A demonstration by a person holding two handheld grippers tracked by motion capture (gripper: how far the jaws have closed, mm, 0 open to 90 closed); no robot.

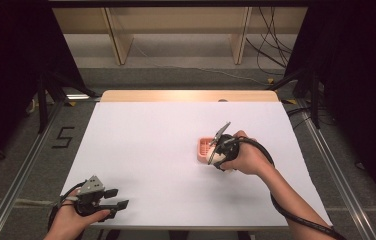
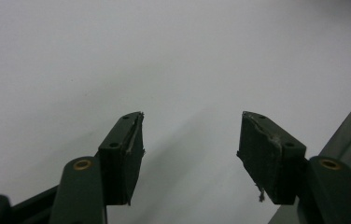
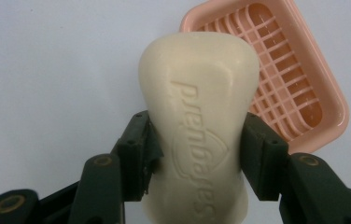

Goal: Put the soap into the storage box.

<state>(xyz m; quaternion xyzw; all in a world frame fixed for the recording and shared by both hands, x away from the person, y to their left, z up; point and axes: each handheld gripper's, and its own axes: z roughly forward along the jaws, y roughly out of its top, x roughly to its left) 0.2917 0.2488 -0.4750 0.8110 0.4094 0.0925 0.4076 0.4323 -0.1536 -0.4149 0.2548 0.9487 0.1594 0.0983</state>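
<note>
Down at the lower left of the high view, the left gripper sits low over the white table, near its front edge. Its jaws are spread wide with nothing between them, and in its own view there is only bare white surface beyond the pads. It looks parked, with no part in the work for now.

Moving right, just past the middle of the high view, the right gripper is pinching a cream bar of soap across its waist, both pads pressed against its sides. In the right gripper view the bar stands in the centre of the frame, embossed lettering facing the camera. Behind it, toward the upper right, lies the pink soap dish with its slatted grid bare.

My guess is that the soap belongs in that dish. The pick-up is done; the bar has yet to be carried over the grid, lowered and released.
</note>
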